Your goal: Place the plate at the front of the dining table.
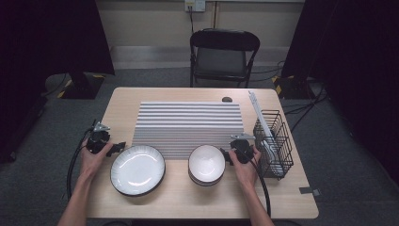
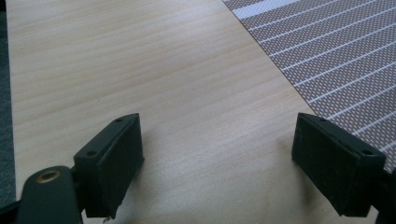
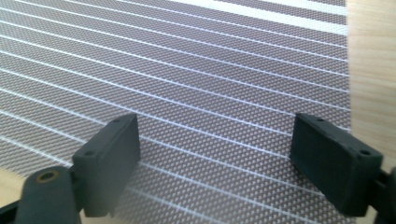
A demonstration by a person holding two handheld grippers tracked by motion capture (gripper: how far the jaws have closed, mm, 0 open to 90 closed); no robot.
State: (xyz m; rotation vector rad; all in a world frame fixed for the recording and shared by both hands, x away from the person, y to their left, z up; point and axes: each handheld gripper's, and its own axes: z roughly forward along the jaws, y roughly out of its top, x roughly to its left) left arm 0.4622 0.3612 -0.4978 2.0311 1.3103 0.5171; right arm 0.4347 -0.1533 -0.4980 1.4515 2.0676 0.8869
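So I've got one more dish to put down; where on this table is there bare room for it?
The striped placemat is bare across its whole top. Bare wood also lies left of the placemat, beyond the left tongs, and along the near edge in front of the plate. It is crowded between the stacked bowls, the right tongs and the wire rack.

Even overhead light falls on the table (image 1: pixel 197 188), bright at the middle, while the room's left and right sides sink into near black. The plate (image 1: pixel 138 169) shows mild glare. In both gripper views the near jaws are soft and cast faint shadows.
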